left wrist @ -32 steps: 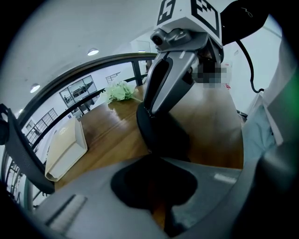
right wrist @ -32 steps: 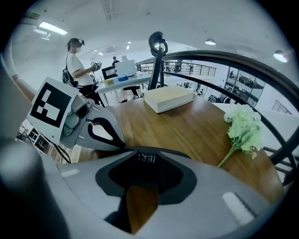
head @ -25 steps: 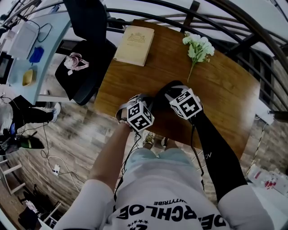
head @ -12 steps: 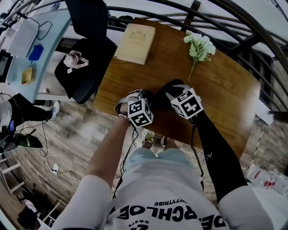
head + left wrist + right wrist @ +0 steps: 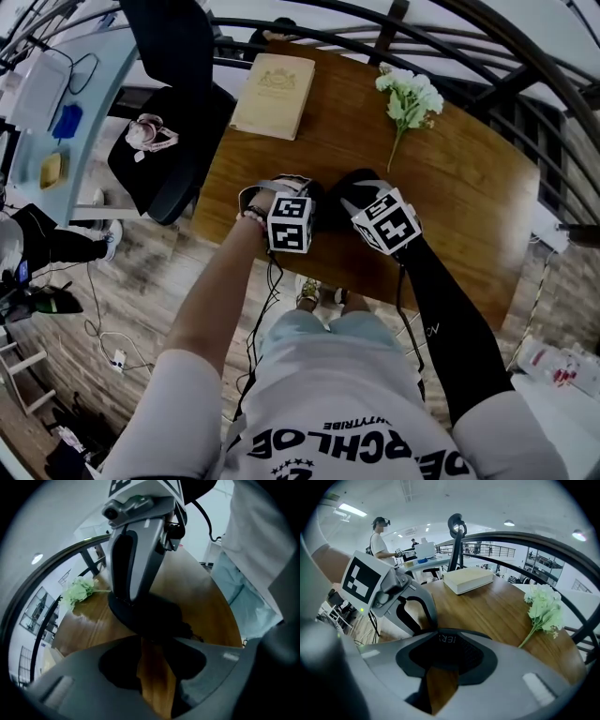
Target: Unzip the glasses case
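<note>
An open-plan office: cluttered desk, black swivel chair, ceiling strip lights, mezzanine railing.

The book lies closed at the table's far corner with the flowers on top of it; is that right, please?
Not quite: the flowers lie on the table, apart from the book, as the head view shows. The book does lie closed at the far corner.

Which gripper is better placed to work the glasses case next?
Left, likely: the left gripper has just been opening its jaws, nothing between them, glasses case right ahead. Right gripper is clamped on the case, steadying it.
</note>
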